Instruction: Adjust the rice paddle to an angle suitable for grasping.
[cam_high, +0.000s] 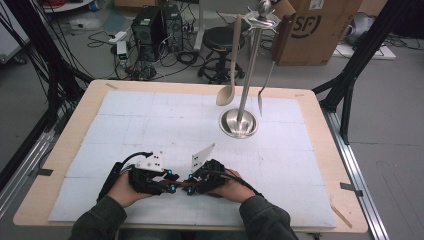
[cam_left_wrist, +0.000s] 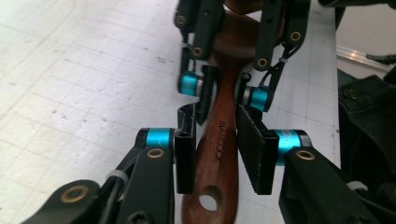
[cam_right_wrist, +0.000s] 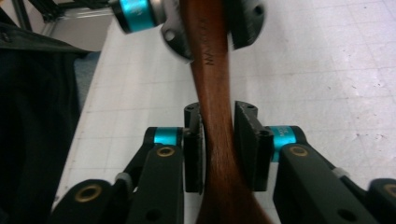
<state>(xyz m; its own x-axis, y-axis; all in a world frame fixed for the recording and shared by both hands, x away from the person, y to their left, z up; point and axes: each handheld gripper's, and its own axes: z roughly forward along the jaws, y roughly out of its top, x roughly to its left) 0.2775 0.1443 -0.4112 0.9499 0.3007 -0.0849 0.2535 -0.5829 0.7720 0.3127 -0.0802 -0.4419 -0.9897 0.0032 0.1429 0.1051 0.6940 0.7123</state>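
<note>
Floor: grey floor (cam_high: 385, 125), strewn with cables (cam_high: 175, 60) at the far left.
Table: light wooden table (cam_high: 320, 100), overlaid by a white gridded mat (cam_high: 150, 125).
Far side: black stool (cam_high: 220, 42), computer tower (cam_high: 150, 27) and cardboard box (cam_high: 315, 30) are seen.

So it's a light wooden table (cam_high: 320, 107) with rounded corners, and a white gridded mat (cam_high: 150, 125) covers nearly the whole top. A steel utensil stand (cam_high: 239, 122) sits on the mat toward the far edge, right of centre. A thin wood strip (cam_high: 341, 215) lies at the near right corner.
</note>
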